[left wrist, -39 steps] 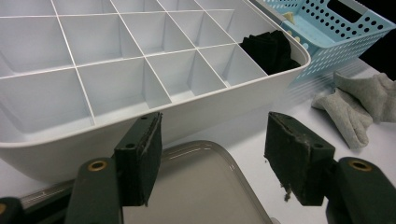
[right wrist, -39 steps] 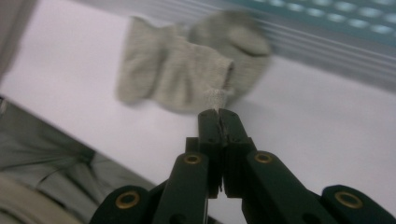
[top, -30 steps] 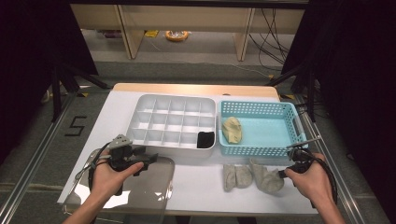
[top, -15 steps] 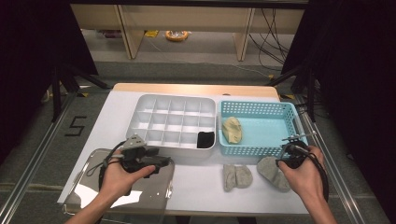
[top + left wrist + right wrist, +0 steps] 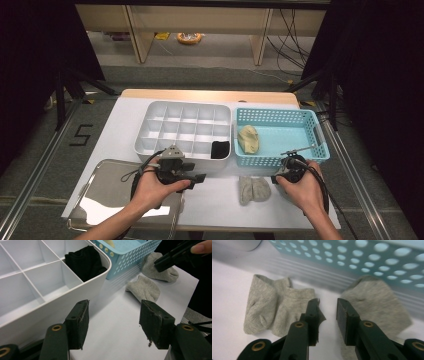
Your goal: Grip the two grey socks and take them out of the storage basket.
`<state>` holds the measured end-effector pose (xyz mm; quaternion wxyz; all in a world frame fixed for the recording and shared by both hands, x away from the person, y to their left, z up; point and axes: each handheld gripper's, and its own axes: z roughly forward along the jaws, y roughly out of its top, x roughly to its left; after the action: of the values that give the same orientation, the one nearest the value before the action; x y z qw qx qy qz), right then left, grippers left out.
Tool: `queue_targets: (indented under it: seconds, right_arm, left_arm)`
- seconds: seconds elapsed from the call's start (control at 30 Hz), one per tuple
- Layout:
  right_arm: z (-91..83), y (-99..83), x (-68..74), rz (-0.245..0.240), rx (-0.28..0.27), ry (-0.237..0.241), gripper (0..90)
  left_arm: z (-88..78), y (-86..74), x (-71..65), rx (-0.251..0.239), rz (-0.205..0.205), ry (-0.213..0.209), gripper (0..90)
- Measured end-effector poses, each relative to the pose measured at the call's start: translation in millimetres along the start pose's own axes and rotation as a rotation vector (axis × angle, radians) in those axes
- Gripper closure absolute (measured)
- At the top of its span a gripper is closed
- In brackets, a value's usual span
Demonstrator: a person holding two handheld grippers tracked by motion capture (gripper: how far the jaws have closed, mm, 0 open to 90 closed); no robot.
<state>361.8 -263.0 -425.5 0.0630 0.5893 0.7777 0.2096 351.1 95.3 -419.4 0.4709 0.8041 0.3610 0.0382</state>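
Observation:
Two folded grey socks lie on the white table in front of the blue basket [image 5: 320, 145]. One grey sock [image 5: 253, 189] [image 5: 274, 307] [image 5: 145, 288] lies to the left. The other grey sock [image 5: 374, 305] [image 5: 160, 270] rests against the basket wall. My right gripper [image 5: 287, 170] [image 5: 328, 312] hovers low between them; its jaws have just been opening and nothing is between them. My left gripper [image 5: 197, 177] [image 5: 113, 320] stands open and empty beside the white compartment box [image 5: 150, 131], its jaws drawn in slightly. A black sock [image 5: 220, 149] [image 5: 85, 262] fills the box's near right cell.
A beige sock [image 5: 248, 139] lies in the basket's left end. A shiny metal tray [image 5: 100, 200] sits at the near left under my left forearm. The table's front edge runs just below both hands.
My left hand moved right, off the metal tray to the box's front. The right gripper pulled one grey sock away from the others, let it go and opened.

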Motion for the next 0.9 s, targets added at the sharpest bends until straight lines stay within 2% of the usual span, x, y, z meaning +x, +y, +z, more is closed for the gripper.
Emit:
queue_targets:
  seconds: [0.03, 0.1, 0.13, 0.2, 0.23, 0.27, 0.33, 0.37, 0.4, 0.43, 0.47, 0.5, 0.53, 0.57, 0.6, 0.63, 0.7, 0.73, 0.77, 0.8, 0.83, 0.87, 0.9]
  right_arm:
    - [3.5, -0.6, -0.9, -0.016, -0.009, 0.002, 70.8]
    - [7.1, -0.9, 2.8, -0.003, -0.006, 0.008, 70.8]
    - [8.3, -1.2, 4.4, -0.014, -0.009, 0.017, 70.8]
    - [9.7, -0.8, 10.9, 0.003, -0.01, 0.056, 70.9]
    - [11.3, -0.7, 17.4, 0.042, -0.014, 0.086, 71.1]
    - [11.3, 1.0, 19.9, 0.009, 0.004, 0.102, 71.2]
    - [14.1, 2.4, 24.4, -0.014, -0.001, 0.108, 71.0]
    - [15.1, 3.9, 31.5, 0.01, 0.011, 0.138, 70.7]
    - [18.1, 5.8, 32.8, -0.039, -0.01, 0.153, 70.3]
    - [17.6, 6.6, 39.2, 0.013, 0.019, 0.169, 70.2]
    - [19.9, 7.8, 41.4, 0.002, 0.024, 0.171, 69.9]
    - [23.9, 9.7, 42.0, -0.021, 0.015, 0.152, 69.4]
    - [25.8, 11.0, 43.4, -0.013, 0.029, 0.142, 69.1]
    - [26.6, 11.2, 47.2, 0.022, 0.054, 0.149, 69.0]
    - [29.5, 11.9, 45.4, -0.015, 0.053, 0.132, 68.7]
    - [30.1, 12.2, 47.4, 0.006, 0.075, 0.131, 67.9]
    - [35.0, 12.6, 47.3, -0.012, 0.062, 0.149, 65.6]
    - [35.1, 12.6, 49.3, 0.012, 0.08, 0.14, 65.0]
    - [38.6, 12.9, 48.1, -0.028, 0.056, 0.152, 64.9]
    - [38.6, 12.6, 51.7, 0.006, 0.084, 0.14, 64.9]
    - [40.7, 12.5, 50.5, -0.035, 0.06, 0.157, 65.4]
    - [41.8, 12.5, 51.7, -0.044, 0.062, 0.156, 67.8]
    - [40.4, 12.2, 55.5, 0.012, 0.101, 0.139, 71.4]
  left_arm:
    - [1.2, 0.3, -1.4, 0.0, -0.001, 0.0, 39.9]
    - [1.8, -0.6, -3.5, -0.005, -0.007, -0.002, 39.9]
    - [1.4, -1.6, -2.5, -0.005, 0.003, -0.011, 39.9]
    - [-1.2, -3.9, -1.5, -0.002, 0.001, 0.014, 39.9]
    - [-2.8, -5.7, 0.5, -0.004, 0.0, 0.01, 39.9]
    - [-4.2, -6.5, 1.1, -0.004, -0.002, 0.018, 39.9]
    - [-8.4, -8.8, 3.6, -0.008, -0.005, 0.019, 39.9]
    - [-8.4, -8.8, 3.6, -0.008, -0.005, 0.019, 39.9]
    - [-12.7, -10.8, 5.3, -0.013, -0.006, 0.03, 39.9]
    - [-14.3, -12.2, 6.3, -0.017, -0.012, 0.034, 39.9]
    - [-16.5, -13.4, 7.7, -0.013, -0.008, 0.043, 39.8]
    - [-18.0, -14.7, 9.4, -0.015, -0.009, 0.041, 39.7]
    - [-19.6, -15.9, 10.6, -0.017, -0.013, 0.042, 39.6]
    - [-21.5, -17.1, 11.7, -0.017, -0.013, 0.044, 39.5]
    - [-23.2, -18.4, 12.3, -0.022, -0.017, 0.054, 39.5]
    - [-24.7, -19.5, 13.9, -0.024, -0.018, 0.049, 39.4]
    - [-27.8, -21.9, 15.8, -0.022, -0.019, 0.063, 39.3]
    - [-28.3, -23.1, 17.1, -0.027, -0.025, 0.058, 39.2]
    - [-28.3, -23.1, 17.1, -0.027, -0.025, 0.058, 39.2]
    - [-30.6, -24.9, 18.8, -0.026, -0.031, 0.065, 39.2]
    - [-31.7, -25.7, 19.7, -0.025, -0.03, 0.066, 39.2]
    - [-32.3, -26.5, 20.4, -0.028, -0.035, 0.069, 39.1]
    - [-32.9, -27.4, 21.6, -0.031, -0.038, 0.067, 39.1]
